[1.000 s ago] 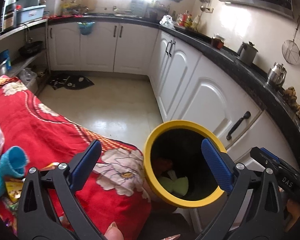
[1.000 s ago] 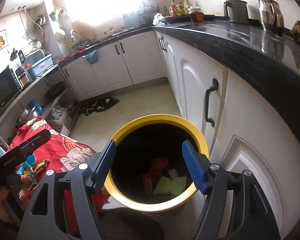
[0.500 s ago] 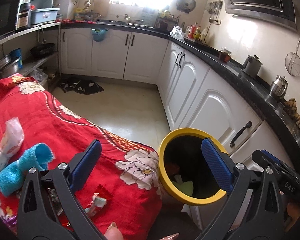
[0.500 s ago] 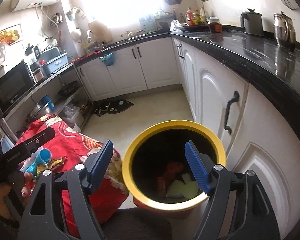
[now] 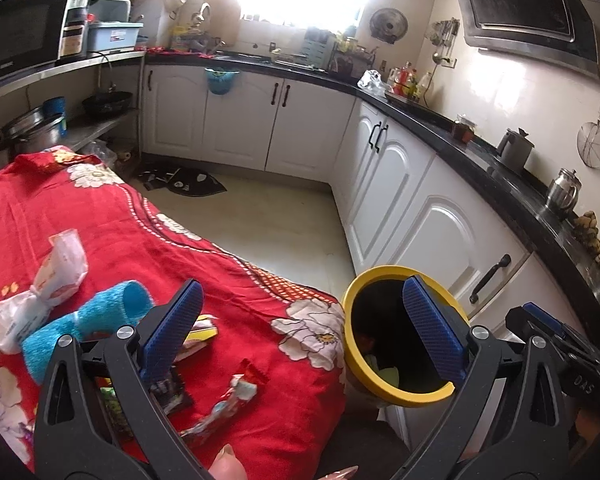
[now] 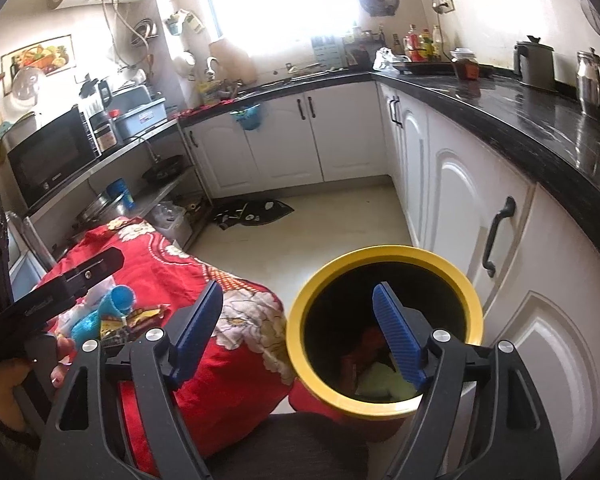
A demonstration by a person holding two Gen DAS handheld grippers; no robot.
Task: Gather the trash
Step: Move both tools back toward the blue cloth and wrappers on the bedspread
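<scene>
I hold both jaws apart, empty: left hand-held gripper (image 5: 300, 320) over wrappers (image 5: 224, 404) | right hand-held gripper (image 6: 300, 332) by yellow bin (image 6: 384, 256), ready to drop.

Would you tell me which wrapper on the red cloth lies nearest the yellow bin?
The red-tipped twisted wrapper, lying alone toward the bin; the others sit farther left.

Cloth (image 5: 112, 224): red, white flowers, dotted white border line. Bin (image 6: 384, 402): yellow rim, black inside, red and pale green scraps within. Gripper pads (image 5: 172, 330): blue, ribbed; frames black. Sock (image 5: 92, 320): turquoise. Cabinets (image 5: 240, 128): white, black handles. Counter (image 6: 520, 116): black.
</scene>
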